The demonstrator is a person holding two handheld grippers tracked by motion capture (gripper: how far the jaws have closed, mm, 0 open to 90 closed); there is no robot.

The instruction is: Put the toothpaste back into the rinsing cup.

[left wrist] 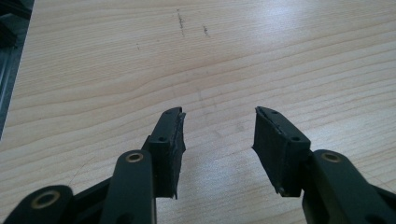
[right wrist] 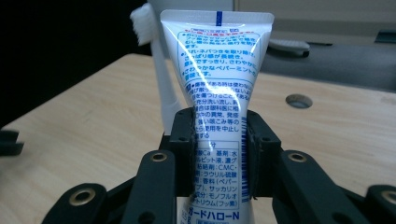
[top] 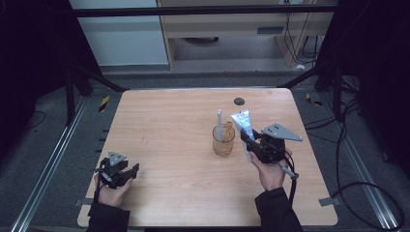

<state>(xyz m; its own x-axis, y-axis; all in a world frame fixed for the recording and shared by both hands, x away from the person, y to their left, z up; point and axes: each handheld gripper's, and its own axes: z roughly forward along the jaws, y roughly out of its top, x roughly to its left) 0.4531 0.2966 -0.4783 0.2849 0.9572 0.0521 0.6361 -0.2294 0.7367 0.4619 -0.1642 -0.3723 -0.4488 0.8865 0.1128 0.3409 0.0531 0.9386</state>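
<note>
A white toothpaste tube (top: 243, 123) (right wrist: 217, 88) with blue print stands upright, flat crimped end up, in my right gripper (top: 249, 140) (right wrist: 219, 154), whose jaws are shut on its middle. Just left of it an amber glass cup (top: 223, 140) sits on the wooden table (top: 183, 121) with a white toothbrush (top: 219, 123) (right wrist: 153, 60) standing in it, bristles up. My left gripper (top: 129, 170) (left wrist: 218, 135) rests low near the table's front left corner, jaws open with bare wood between them.
A round dark cable hole (top: 239, 101) (right wrist: 299, 100) is set in the table near its far edge. Black frame bars and cables surround the table on the floor. A cable (top: 292, 183) trails from the right gripper.
</note>
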